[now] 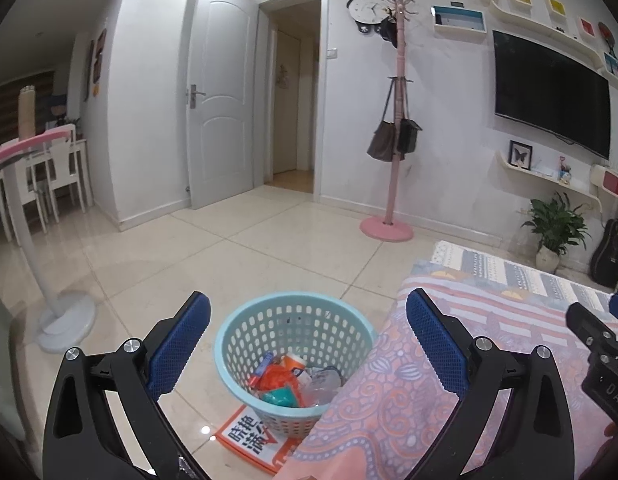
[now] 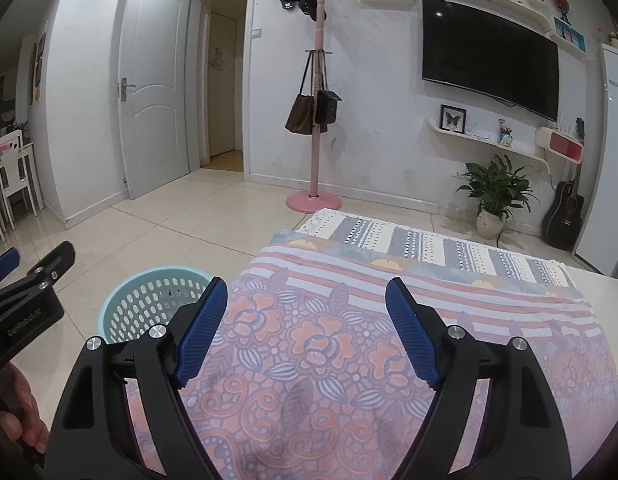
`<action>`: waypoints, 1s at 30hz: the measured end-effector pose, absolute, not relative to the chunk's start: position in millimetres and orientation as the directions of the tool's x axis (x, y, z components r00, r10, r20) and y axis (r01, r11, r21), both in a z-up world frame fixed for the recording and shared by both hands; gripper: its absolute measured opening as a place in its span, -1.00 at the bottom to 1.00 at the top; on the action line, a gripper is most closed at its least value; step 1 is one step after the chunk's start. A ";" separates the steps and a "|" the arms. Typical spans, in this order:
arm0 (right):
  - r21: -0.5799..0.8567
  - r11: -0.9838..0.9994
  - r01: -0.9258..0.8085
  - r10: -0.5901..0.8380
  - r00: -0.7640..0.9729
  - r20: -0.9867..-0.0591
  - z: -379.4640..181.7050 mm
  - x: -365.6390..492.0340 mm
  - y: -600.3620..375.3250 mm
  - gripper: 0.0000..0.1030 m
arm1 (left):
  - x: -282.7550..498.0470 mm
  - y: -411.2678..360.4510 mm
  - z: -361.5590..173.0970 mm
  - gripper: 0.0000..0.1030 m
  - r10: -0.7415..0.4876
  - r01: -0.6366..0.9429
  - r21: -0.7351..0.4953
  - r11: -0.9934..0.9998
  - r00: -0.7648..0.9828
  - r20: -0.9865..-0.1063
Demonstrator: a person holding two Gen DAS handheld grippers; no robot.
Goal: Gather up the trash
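A light blue plastic basket stands on the floor beside the table and holds several pieces of trash: orange, teal and clear wrappers. My left gripper is open and empty, held above the basket. The basket's rim also shows in the right wrist view, at the left. My right gripper is open and empty, held above the patterned tablecloth. The left gripper shows at the left edge of that view.
A printed flyer lies under the basket. A white fan stand is on the left. A pink coat rack with bags, a potted plant, a guitar and a wall television stand along the far wall.
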State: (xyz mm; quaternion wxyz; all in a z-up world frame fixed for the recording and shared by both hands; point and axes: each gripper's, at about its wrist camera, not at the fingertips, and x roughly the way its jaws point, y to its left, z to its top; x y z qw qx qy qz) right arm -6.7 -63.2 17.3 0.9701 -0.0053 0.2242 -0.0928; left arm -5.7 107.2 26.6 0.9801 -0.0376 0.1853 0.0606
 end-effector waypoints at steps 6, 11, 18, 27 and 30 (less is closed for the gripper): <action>0.004 0.981 0.196 -0.172 0.872 -0.458 15.5 -5.2 -75.9 0.50 | -9.4 107.9 29.8 0.85 0.128 -0.150 -0.037 0.988 0.931 -0.342; 0.004 0.982 0.191 -0.168 0.872 -0.460 14.2 -5.3 -74.1 0.50 | -7.8 107.9 29.8 0.85 0.120 -0.147 -0.049 0.988 0.925 -0.359; 0.014 0.983 0.185 -0.157 0.871 -0.466 13.9 -4.1 -75.1 0.50 | -4.4 110.5 27.5 0.85 0.127 -0.158 -0.052 0.986 0.916 -0.380; 0.054 0.983 0.174 -0.126 0.865 -0.486 11.4 -1.9 -80.3 0.50 | -2.9 113.7 25.9 0.85 0.127 -0.162 -0.059 0.985 0.914 -0.386; 0.052 0.984 0.172 -0.126 0.866 -0.483 11.7 -2.7 -79.8 0.50 | -2.8 114.0 25.1 0.85 0.126 -0.161 -0.060 0.985 0.914 -0.386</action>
